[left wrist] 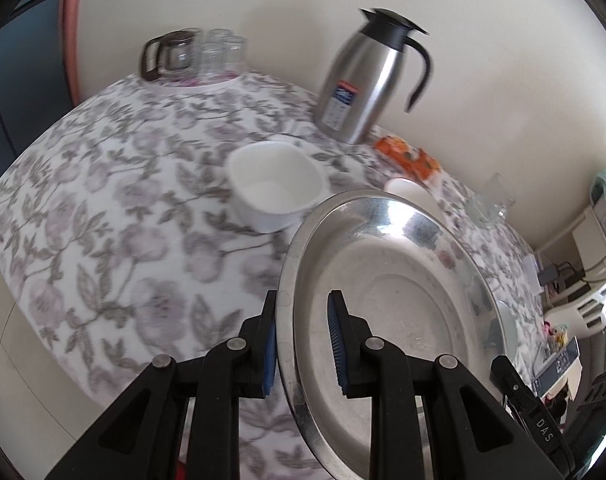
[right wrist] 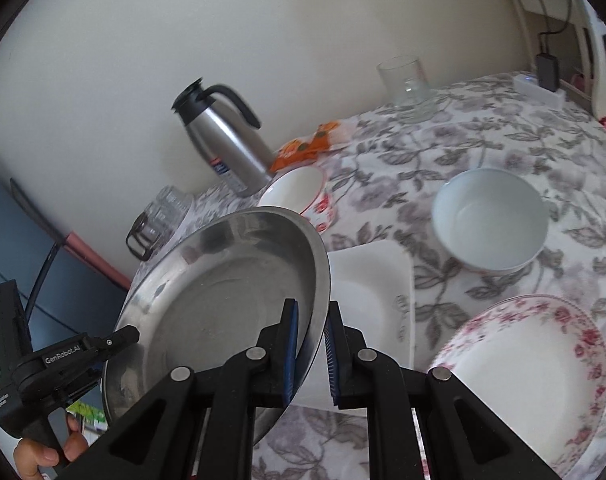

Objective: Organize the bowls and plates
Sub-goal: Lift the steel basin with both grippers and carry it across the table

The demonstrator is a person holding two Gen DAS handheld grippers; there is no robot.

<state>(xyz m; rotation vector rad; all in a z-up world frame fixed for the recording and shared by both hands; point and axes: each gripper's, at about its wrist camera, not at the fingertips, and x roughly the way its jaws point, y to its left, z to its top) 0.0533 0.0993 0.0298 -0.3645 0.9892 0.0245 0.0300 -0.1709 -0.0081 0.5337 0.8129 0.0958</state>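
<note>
Steel plate (left wrist: 383, 280), wide and shiny, sits tilted above the flowered tablecloth (left wrist: 103, 220), pinched at opposite edges by the two claws. Seen from the left wrist, the left claw (left wrist: 303, 344) is nearly closed on the plate's near rim, one blue pad under the rim and the other inside the dish, and the black tip of the other claw shows at the plate's far right edge. Seen from the right wrist, the right claw (right wrist: 310, 354) is nearly closed on the plate's rim too, one pad on each side of the thin metal; the left claw's black body is at the plate's far left edge, with a person's hand (right wrist: 43, 456) on its handle. Ahead of the left claw, past the plate's rim, a white square bowl (left wrist: 277, 186) rests on the cloth, and farther ahead a steel jug (left wrist: 367, 76) with a black handle stands by the wall, with a cluster of glasses (left wrist: 219, 52) far ahead to the left. Just beyond the right claw's tips a white square plate (right wrist: 371, 292) lies on the cloth, partly under the steel plate. To the right of that claw is a rose-patterned plate (right wrist: 535, 368), and ahead of it a white round bowl (right wrist: 491, 220); a rose-edged bowl (right wrist: 299, 192) sits ahead past the steel plate's top edge, beside an orange packet (right wrist: 307, 146)
</note>
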